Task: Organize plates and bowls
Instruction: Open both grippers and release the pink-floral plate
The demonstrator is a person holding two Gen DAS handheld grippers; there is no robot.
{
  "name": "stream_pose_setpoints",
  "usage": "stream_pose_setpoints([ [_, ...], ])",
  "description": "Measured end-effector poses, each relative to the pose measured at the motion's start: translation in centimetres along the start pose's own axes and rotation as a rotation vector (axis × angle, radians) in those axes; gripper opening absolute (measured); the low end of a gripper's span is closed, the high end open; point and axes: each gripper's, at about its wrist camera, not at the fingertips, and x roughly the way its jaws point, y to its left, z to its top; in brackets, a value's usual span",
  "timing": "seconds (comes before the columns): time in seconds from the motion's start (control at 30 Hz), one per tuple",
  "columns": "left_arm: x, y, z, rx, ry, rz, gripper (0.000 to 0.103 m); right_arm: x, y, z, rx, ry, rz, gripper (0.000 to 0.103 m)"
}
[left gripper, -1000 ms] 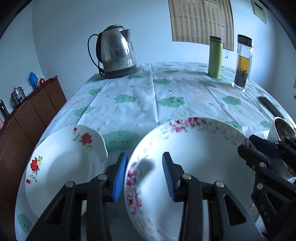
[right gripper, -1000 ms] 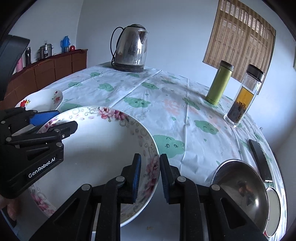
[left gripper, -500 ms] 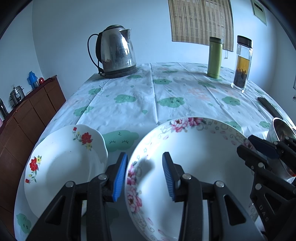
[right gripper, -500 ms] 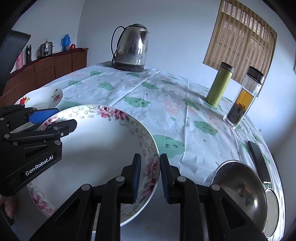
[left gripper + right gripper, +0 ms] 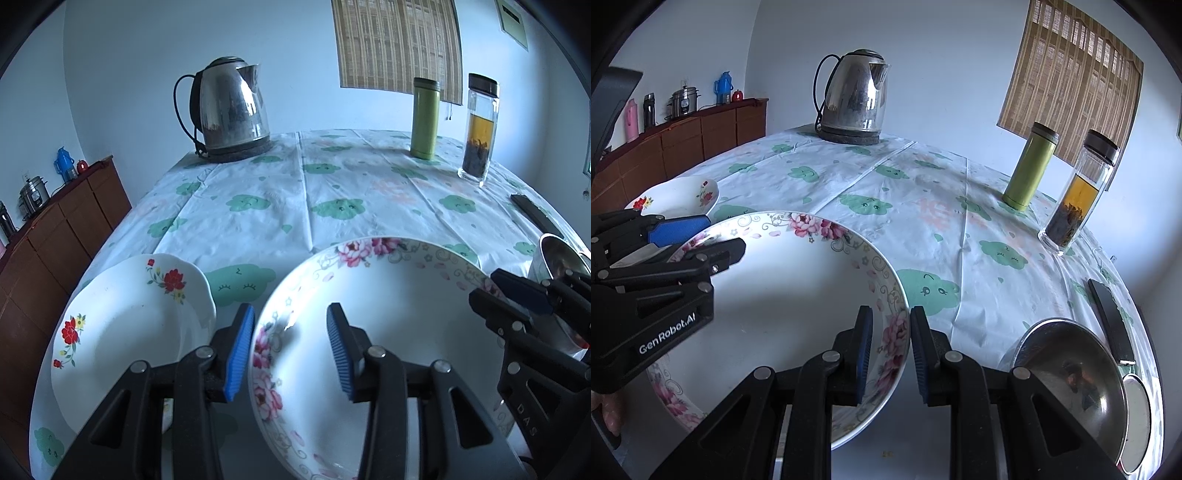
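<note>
A large white bowl with pink flowers (image 5: 406, 314) (image 5: 794, 295) lies at the table's near edge. My left gripper (image 5: 290, 347) (image 5: 720, 238) straddles its left rim. Its jaws are opening, and both blue pads stand clear of the rim between them. My right gripper (image 5: 890, 332) (image 5: 487, 286) is shut on the bowl's right rim, one pad inside and one outside. A smaller white plate with red flowers (image 5: 122, 332) (image 5: 676, 195) rests on the table just left of the bowl, beside the left gripper's outer finger.
A steel bowl (image 5: 1067, 365) and a small round lid (image 5: 1137, 421) sit near the right gripper, with a black remote (image 5: 1110, 317) behind them. A kettle (image 5: 229, 110), a green flask (image 5: 424, 118) and a glass tea bottle (image 5: 478, 129) stand at the far side. A wooden sideboard (image 5: 55, 229) runs along the left.
The left gripper's jaws have spread slightly around the bowl's rim. Both grippers and the bowl stay where they were.
</note>
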Motion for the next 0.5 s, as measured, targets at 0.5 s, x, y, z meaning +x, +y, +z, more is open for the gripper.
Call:
stream_pose_setpoints([
  [0.5,-0.8,0.2,-0.1,0.012,-0.041,0.007,0.075,-1.1,0.3,0.1,-0.003,-0.057,0.026,0.025],
])
